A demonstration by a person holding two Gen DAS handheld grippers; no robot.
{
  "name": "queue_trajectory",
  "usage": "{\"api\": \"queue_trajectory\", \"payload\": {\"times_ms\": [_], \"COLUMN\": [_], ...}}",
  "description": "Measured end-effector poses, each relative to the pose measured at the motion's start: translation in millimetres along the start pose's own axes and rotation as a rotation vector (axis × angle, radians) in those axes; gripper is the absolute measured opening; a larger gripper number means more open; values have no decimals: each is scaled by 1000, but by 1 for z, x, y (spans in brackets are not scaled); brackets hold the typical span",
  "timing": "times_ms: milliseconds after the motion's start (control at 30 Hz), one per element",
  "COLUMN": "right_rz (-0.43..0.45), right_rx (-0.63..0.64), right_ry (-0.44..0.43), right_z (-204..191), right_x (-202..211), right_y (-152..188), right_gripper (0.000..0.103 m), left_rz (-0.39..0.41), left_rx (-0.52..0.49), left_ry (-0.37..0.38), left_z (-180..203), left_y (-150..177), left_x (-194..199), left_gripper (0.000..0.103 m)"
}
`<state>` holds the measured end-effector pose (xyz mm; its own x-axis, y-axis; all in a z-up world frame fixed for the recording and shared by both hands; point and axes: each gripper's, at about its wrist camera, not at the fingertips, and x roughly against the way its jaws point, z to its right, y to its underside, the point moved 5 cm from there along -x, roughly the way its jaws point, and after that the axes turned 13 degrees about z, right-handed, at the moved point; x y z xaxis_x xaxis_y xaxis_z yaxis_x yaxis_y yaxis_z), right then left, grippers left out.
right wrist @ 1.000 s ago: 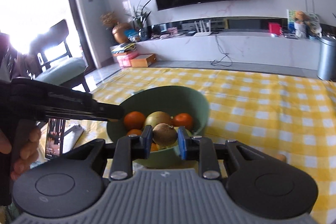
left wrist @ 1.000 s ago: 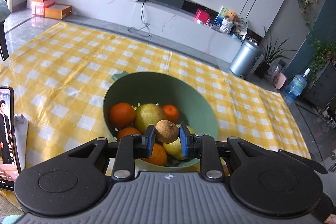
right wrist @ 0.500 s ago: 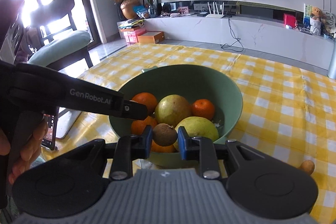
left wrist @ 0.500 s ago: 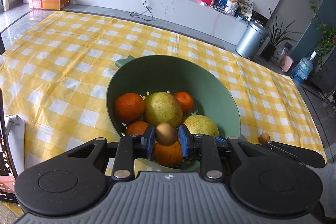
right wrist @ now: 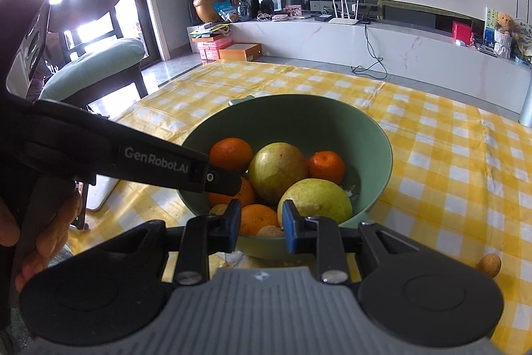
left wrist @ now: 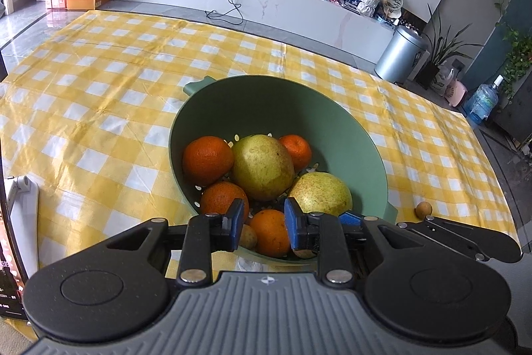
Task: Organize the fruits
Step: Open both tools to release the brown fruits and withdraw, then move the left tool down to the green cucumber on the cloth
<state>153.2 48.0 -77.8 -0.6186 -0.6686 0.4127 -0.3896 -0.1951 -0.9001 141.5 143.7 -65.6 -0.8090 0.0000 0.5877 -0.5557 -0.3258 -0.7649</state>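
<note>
A green bowl [left wrist: 332, 125] [right wrist: 365, 135] on the yellow checked cloth holds several oranges [left wrist: 207, 160], two yellow-green pears [left wrist: 262, 167] [right wrist: 277, 168] and small brown fruits [left wrist: 247, 237] [right wrist: 270, 232] at its near side. My left gripper [left wrist: 262, 222] is open and empty just above the bowl's near rim, over an orange [left wrist: 271, 232]. My right gripper [right wrist: 259, 222] is open and empty at the near rim too, a small brown fruit just below it. One small brown fruit [left wrist: 423, 208] [right wrist: 489, 265] lies on the cloth right of the bowl.
A phone on a white stand [left wrist: 20, 215] sits at the table's left edge. A chair with a green cushion [right wrist: 96, 62] stands to the left. A steel bin [left wrist: 400, 54] and a low TV cabinet [right wrist: 365, 45] are beyond the table.
Both grippers moved down toward the bowl, opened and let go of their small brown fruits, which now lie in the bowl's near side.
</note>
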Motion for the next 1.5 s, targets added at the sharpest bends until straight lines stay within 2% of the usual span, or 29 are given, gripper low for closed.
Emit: {"api": "queue_trajectory", "payload": {"times_ms": [33, 100, 200, 300, 367, 500, 667, 800, 1033, 1133, 1267, 1500], "right_rz": [2, 15, 41, 73, 95, 145, 169, 134, 39, -4, -62, -113], "right_rx": [-1, -4, -6, -10, -18, -32, -58, -82, -146, -169, -237, -368], "right_ry": [0, 6, 17, 38, 55, 103, 176, 254, 381, 423, 459, 438], "right_z": [0, 1, 4, 10, 16, 30, 49, 67, 101, 114, 132, 148], "right_x": [2, 6, 17, 31, 42, 68, 101, 124, 159, 170, 180, 176], "right_y": [-1, -3, -8, -15, -18, -24, -22, -11, 20, 34, 54, 74], "right_gripper": [24, 24, 33, 34, 36, 52, 58, 58, 58, 59, 64, 65], "left_rz": [2, 7, 24, 51, 70, 108, 126, 123, 73, 60, 18, -69], "left_rx": [0, 6, 4, -15, -33, -103, -165, -199, -282, -378, -529, -720], "left_ry": [-1, 0, 7, 13, 28, 65, 122, 180, 246, 293, 353, 383], "left_z": [1, 2, 7, 16, 24, 50, 83, 107, 141, 158, 180, 198], "left_y": [-1, -3, -7, -11, -13, -15, -10, -2, 23, 37, 61, 100], "left_x": [2, 6, 16, 27, 34, 49, 62, 65, 57, 55, 51, 33], "left_gripper": [32, 41, 46, 50, 51, 51, 51, 49, 49, 54, 66, 74]}}
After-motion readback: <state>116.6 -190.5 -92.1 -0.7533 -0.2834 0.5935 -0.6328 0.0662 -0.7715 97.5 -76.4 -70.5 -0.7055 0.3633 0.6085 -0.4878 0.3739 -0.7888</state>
